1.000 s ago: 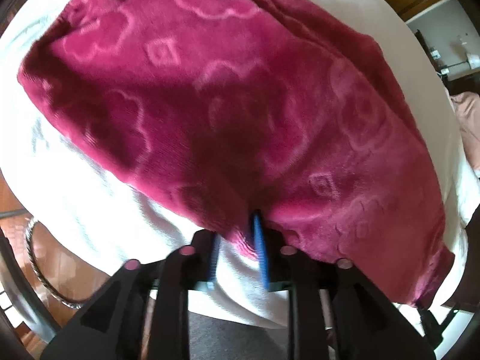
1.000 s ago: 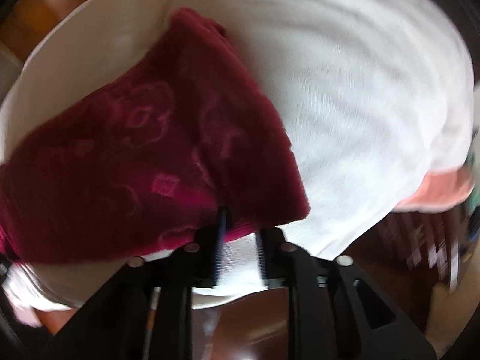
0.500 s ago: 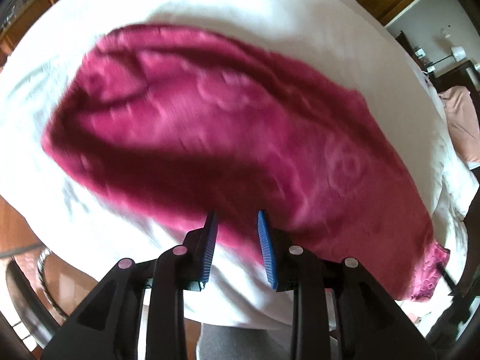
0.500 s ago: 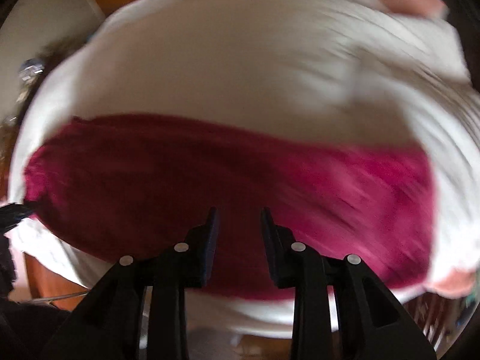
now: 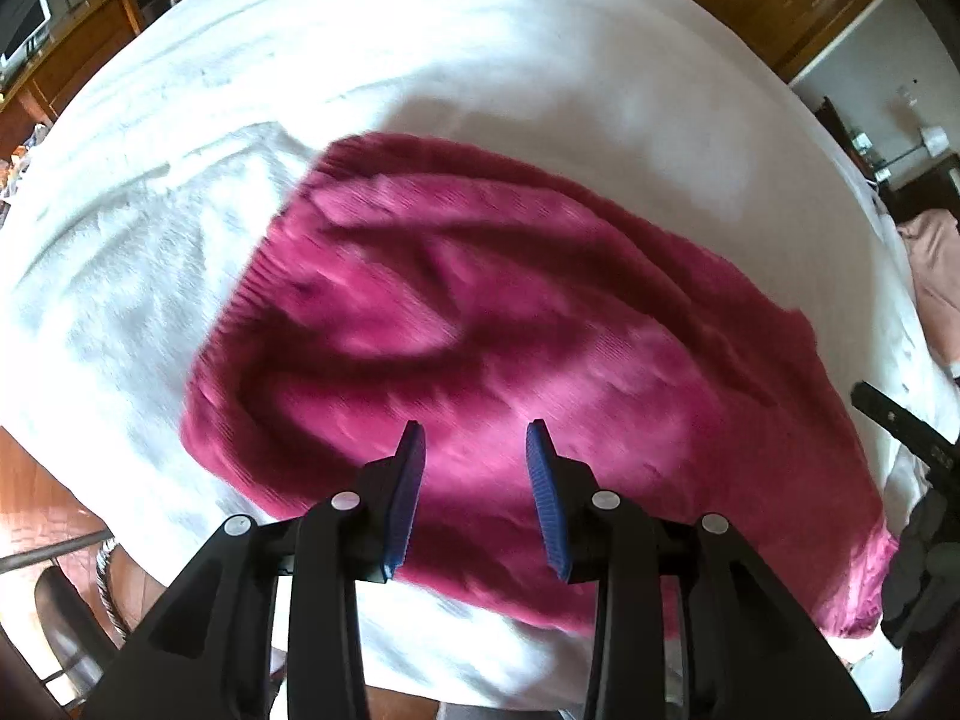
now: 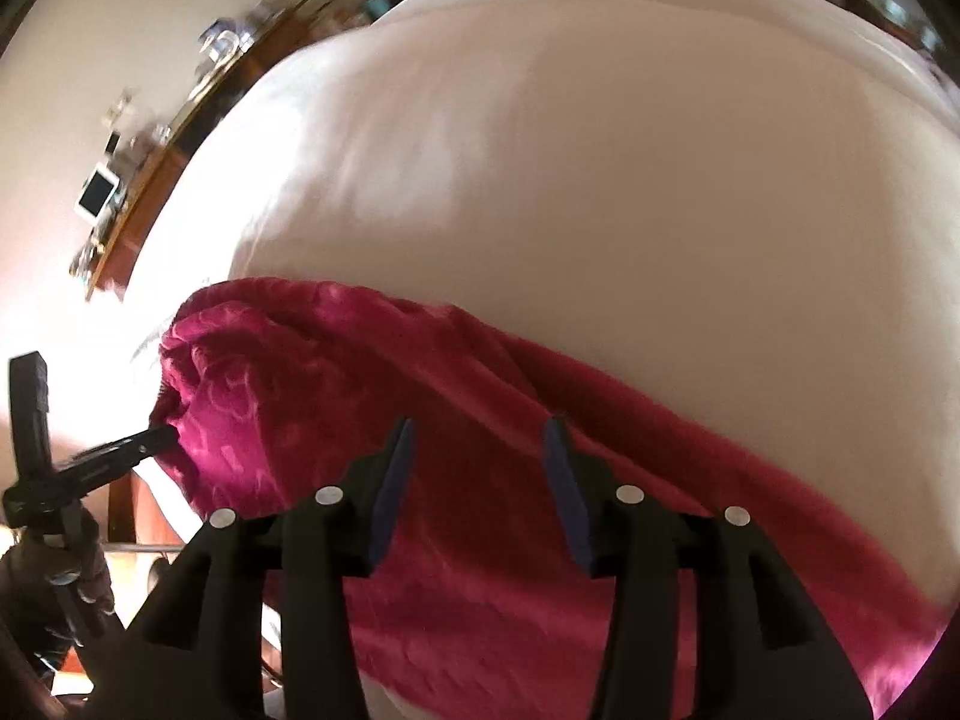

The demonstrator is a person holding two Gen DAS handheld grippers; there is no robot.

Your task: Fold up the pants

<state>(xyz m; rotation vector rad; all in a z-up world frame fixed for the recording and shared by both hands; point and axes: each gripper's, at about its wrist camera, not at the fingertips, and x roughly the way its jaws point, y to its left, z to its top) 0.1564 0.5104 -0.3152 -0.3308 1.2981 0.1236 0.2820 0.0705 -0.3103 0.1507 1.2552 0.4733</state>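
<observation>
The right gripper (image 6: 477,438) hangs over the pants (image 6: 456,480) with its 2 blue-padded fingers (image 6: 393,480) spread wide, gripping nothing. The magenta fleece lies in a band across the white bed (image 6: 600,180). At far left the left gripper (image 6: 114,450) reaches to the pants' end; contact is unclear

A: Where does the left wrist view look from?
B: Above the bed (image 5: 540,48), facing down toward 12 o'clock.
A: The right?
B: Lower, nearer; both share the pants (image 5: 510,324) (image 6: 480,480).
</observation>
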